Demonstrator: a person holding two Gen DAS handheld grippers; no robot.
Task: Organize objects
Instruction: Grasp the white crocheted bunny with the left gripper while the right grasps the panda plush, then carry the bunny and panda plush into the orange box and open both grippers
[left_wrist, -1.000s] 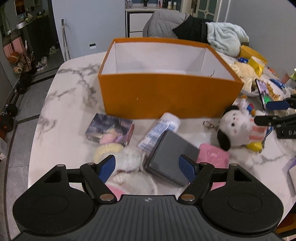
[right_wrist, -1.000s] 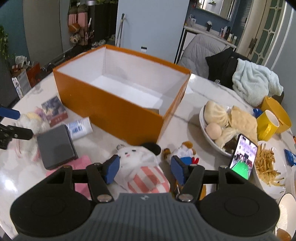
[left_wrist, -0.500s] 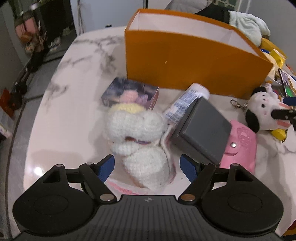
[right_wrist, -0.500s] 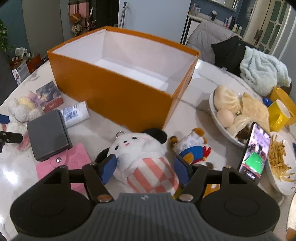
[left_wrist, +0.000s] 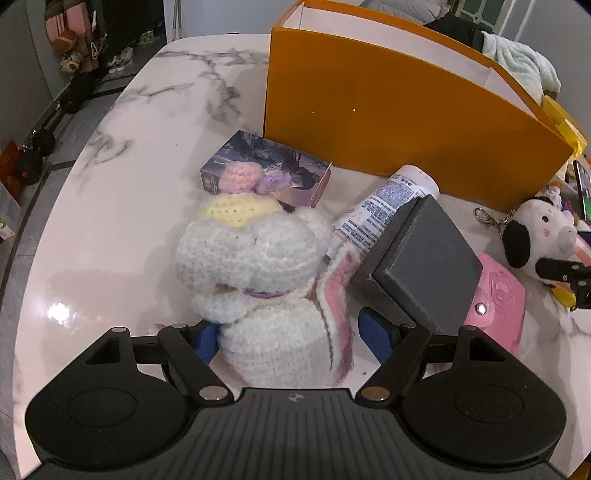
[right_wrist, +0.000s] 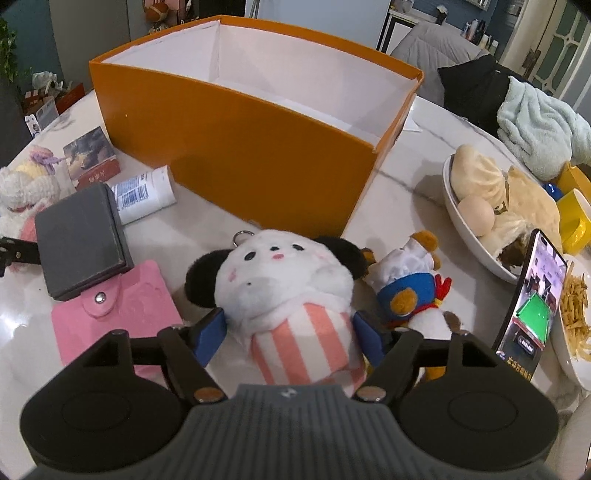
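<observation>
Three soft toys lie before one orange box (right_wrist: 236, 147) on a crowded marble table (left_wrist: 110, 229): left gripper (left_wrist: 291, 338) straddles the crochet bunny (left_wrist: 258, 258) with fingers apart, right gripper (right_wrist: 291, 332), its jaws just widening, straddles the panda plush (right_wrist: 280, 280) unclamped.

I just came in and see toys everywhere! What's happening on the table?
Someone is tidying up with two hand-held tongs. The left tongs sit open around a white crocheted bunny, and the right tongs, which have just been opening, straddle a white plush dog in a pink-striped outfit. Neither toy is lifted yet. The big orange cardboard box behind them looks empty as far as can be seen.
</observation>
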